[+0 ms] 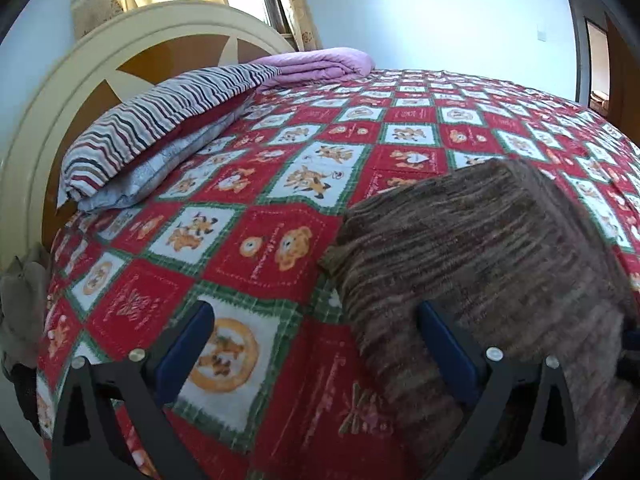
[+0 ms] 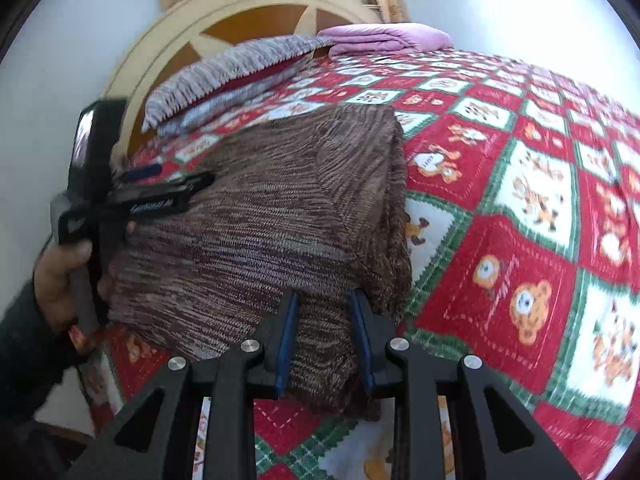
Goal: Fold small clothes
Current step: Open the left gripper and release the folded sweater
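Observation:
A brown striped knit garment (image 1: 480, 256) lies folded on the red checked bedspread (image 1: 264, 248). My left gripper (image 1: 316, 320) is open wide and holds nothing; its right finger (image 1: 444, 336) sits over the garment's left edge and its left finger is over the bedspread. In the right wrist view the garment (image 2: 272, 216) fills the middle. My right gripper (image 2: 326, 320) is shut on a thick fold at its near edge. The left gripper (image 2: 160, 188) shows at the garment's left side, held by a hand (image 2: 56, 280).
A striped pillow (image 1: 160, 128) on a grey one and a folded purple blanket (image 1: 316, 64) lie at the cream headboard (image 1: 52, 128). A grey-green cloth (image 1: 24, 300) hangs off the bed's left edge. The bedspread (image 2: 520, 200) stretches right of the garment.

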A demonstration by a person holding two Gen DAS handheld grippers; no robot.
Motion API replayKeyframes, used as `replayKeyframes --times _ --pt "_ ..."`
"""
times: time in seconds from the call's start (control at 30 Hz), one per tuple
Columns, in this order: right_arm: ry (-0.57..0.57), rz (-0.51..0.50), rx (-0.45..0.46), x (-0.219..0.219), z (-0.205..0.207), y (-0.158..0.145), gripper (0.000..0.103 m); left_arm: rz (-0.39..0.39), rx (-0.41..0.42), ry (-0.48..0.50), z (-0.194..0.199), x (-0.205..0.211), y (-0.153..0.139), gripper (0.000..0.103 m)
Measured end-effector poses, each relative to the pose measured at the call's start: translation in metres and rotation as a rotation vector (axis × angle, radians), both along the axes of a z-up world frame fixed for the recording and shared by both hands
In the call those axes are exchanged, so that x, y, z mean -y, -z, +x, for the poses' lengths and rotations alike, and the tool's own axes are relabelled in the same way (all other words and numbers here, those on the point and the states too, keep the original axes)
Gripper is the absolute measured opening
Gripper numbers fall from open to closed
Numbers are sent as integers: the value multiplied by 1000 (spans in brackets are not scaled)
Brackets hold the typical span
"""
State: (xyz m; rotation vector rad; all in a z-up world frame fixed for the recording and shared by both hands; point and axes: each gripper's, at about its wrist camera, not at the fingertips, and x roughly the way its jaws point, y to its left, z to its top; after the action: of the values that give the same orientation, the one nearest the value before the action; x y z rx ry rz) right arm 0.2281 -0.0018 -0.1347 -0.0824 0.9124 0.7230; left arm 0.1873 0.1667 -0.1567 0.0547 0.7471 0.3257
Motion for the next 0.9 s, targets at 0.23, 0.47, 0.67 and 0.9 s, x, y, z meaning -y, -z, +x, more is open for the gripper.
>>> replayKeyframes --times 0.23,0.47,0.67,0.9 --pt "84 8 121 0 -35 -48 44 -4 143 86 -63 28 -59 103" --pt "123 76 292 3 -74 -104 62 -18 227 140 -84 42 -96 103" --pt "100 67 315 -1 -91 -115 63 -19 231 151 -88 47 -98 103" --pt "98 71 333 0 -101 -119 63 -13 249 163 -94 54 -103 103"
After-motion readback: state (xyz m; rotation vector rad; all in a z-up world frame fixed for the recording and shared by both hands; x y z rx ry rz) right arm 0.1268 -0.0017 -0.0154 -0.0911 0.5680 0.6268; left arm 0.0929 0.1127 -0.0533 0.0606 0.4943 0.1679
